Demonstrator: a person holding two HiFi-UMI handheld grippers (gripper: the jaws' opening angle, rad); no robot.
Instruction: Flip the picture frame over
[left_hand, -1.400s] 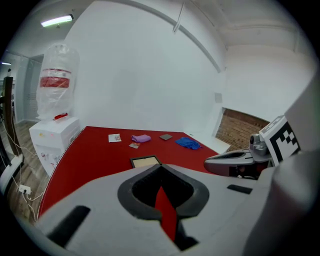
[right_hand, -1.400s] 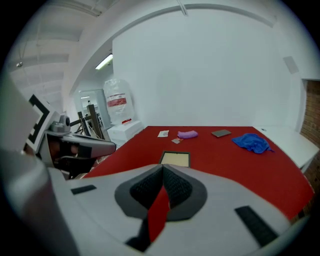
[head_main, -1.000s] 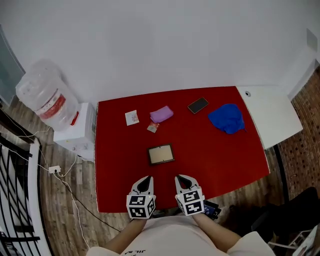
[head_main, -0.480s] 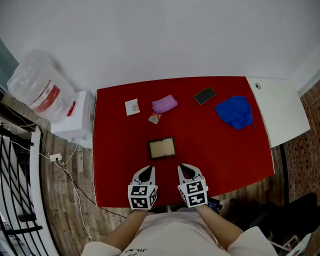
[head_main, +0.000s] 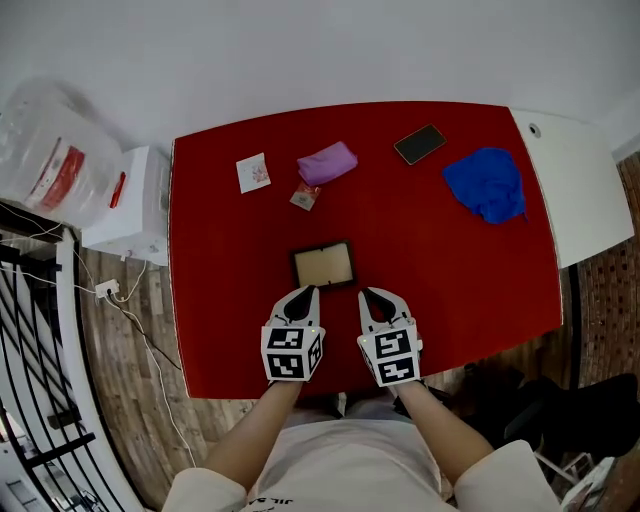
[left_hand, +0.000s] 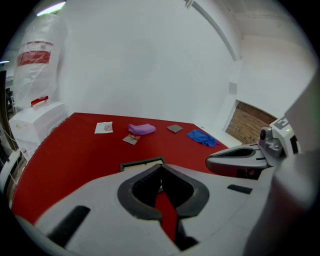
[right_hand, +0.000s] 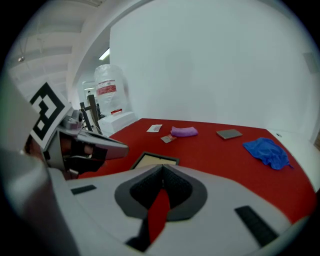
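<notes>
A small picture frame (head_main: 323, 265) with a dark border and tan middle lies flat on the red table (head_main: 450, 270). It also shows as a dark-edged rectangle in the left gripper view (left_hand: 141, 163) and the right gripper view (right_hand: 152, 161). My left gripper (head_main: 311, 291) is just short of the frame's near left corner, jaws shut and empty. My right gripper (head_main: 366, 292) sits by the near right corner, tips together, nothing held. Both point toward the frame from the table's near side.
Farther back lie a white card (head_main: 253, 172), a purple pouch (head_main: 327, 162), a small packet (head_main: 304, 196), a dark phone (head_main: 420, 144) and a blue cloth (head_main: 487, 183). A water dispenser (head_main: 60, 160) stands left of the table, a white surface (head_main: 585, 180) right of it.
Both grippers have moved forward and down across the table's near edge, from well short of the frame to right beside its near corners. Their jaws stayed shut.
</notes>
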